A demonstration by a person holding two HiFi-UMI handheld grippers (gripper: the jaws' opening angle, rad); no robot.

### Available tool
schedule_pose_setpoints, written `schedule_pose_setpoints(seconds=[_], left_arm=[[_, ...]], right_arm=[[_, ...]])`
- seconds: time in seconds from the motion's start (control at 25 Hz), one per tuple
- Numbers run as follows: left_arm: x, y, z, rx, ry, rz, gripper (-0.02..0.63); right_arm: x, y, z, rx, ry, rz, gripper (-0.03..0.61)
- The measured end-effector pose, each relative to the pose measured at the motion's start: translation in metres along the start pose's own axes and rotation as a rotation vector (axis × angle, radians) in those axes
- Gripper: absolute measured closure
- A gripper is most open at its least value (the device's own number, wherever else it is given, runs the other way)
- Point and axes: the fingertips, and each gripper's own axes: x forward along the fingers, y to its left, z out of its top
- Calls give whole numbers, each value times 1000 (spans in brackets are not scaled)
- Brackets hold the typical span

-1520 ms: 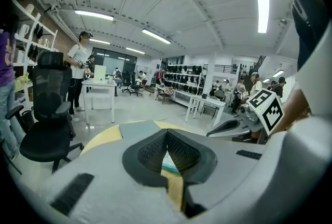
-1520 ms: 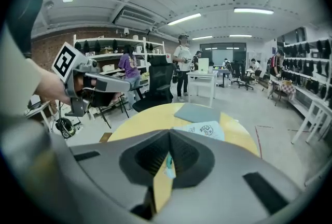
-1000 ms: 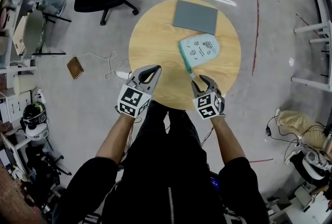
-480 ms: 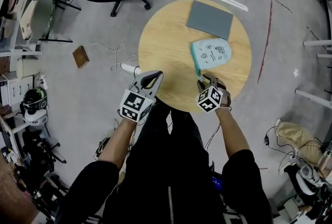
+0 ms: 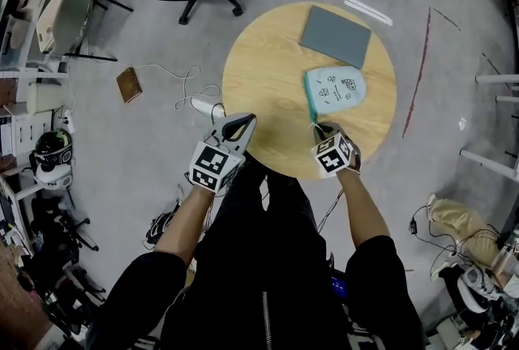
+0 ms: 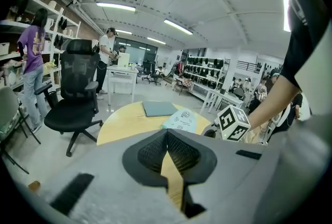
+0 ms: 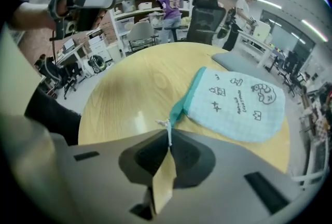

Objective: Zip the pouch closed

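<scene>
On the table (image 5: pixel 263 93), the pouch (image 5: pixel 336 89) lies flat on the right half. The right gripper (image 7: pixel 169 137) has just closed its jaws on the pull cord (image 7: pixel 166 125) at the pouch's corner. The left gripper (image 6: pixel 167 134) is pressed together, holding nothing.

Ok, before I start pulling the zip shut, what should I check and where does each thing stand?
1. Grip on the pull: ok. The right gripper has just been closing its jaws and now pinches the white cord.
2. Bracing of the pouch: not ok. The left gripper is shut, empty and off it.
3. Lie of the pouch: ok, flat on the table.
4. Path along the zip: ok. The grey pad lies apart from the pouch.
5. How far the zip is open: cannot tell.
</scene>
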Motion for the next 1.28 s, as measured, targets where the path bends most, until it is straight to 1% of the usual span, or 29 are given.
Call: schedule_pose_setpoints(seconds=[0.2,0.28,0.56,0.68,0.88,1.28], left_arm=[[0,-1,4,11,-5,-18,607],[2,0,8,18,-8,-29,607],[6,-11,25,56,-10,-69,607],[12,-13,36,77,-35,-84,607],[18,-21,58,111,-69,-104,607],[21,-29,110,177,-143,-137,607]], right_arm=[[-15,-1,13,92,-61,3,565],[-24,-5,20,112,-85,-10,565],[-65,-20,42,122,-181,-69,565],[-80,-27,53,119,-229,-65,566],[-107,-34,65,154,-273,-49,566],[-172,-59,91,172,-386,-104,566]])
